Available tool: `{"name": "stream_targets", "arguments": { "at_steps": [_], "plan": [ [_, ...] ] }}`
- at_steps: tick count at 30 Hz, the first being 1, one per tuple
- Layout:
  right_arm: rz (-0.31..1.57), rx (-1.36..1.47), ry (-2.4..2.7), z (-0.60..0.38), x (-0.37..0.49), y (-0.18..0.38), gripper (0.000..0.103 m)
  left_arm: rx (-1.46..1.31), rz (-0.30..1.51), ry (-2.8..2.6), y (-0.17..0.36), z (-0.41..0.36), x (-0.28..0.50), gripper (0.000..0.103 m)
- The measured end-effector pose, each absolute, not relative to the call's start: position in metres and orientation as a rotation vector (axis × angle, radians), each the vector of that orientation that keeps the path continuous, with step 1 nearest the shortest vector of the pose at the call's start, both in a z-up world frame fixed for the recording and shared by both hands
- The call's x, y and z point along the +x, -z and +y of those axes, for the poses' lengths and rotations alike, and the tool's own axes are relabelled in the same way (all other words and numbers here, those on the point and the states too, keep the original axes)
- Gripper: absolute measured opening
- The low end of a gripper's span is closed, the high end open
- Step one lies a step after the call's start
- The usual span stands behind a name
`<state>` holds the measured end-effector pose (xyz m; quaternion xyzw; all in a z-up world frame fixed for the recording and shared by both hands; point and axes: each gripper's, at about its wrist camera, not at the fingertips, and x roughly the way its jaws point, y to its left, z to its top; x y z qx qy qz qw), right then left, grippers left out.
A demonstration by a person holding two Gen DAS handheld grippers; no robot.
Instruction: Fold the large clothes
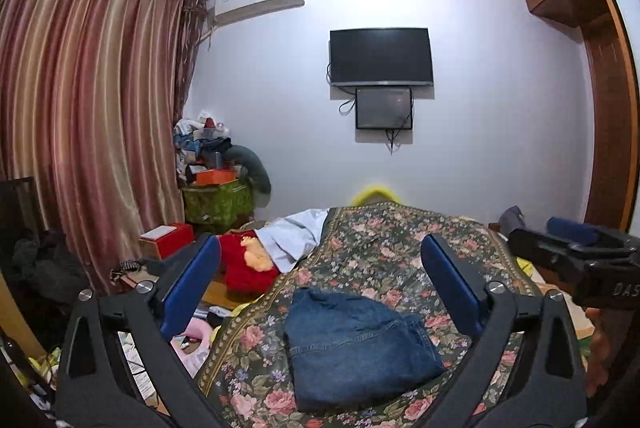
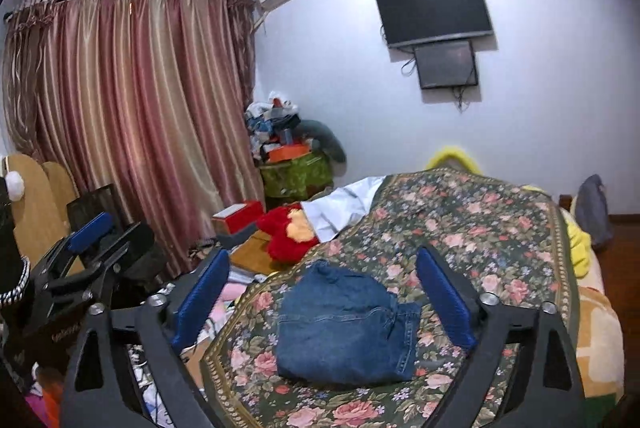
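Jeans (image 1: 356, 348) sit folded on the near floral bedspread (image 1: 400, 240) — both my grippers (image 1: 320, 292) (image 2: 320, 292) hang wide open, empty — folding looks done

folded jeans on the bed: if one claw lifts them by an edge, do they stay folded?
Probably not: the folded blue denim jeans are a soft layered bundle and would likely droop open. Thick denim suggests some weight. The floral bedspread looks fabric-rough, so pushing may bunch them rather than slide.
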<state>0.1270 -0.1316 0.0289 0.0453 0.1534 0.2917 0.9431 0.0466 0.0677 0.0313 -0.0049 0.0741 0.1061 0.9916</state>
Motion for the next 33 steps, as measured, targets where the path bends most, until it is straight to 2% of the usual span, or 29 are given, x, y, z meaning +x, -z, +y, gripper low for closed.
{"name": "stream_targets", "arguments": {
  "at_steps": [2,33],
  "plan": [
    [0.289,0.083,-0.564,-0.132,0.121,-0.029,0.103,-0.013,0.167,-0.21,-0.028,0.068,0.05,0.102],
    [0.324,0.045,-0.517,-0.127,0.121,-0.018,0.103,-0.077,0.248,-0.18,-0.007,0.078,0.063,0.103]
  ]
}}
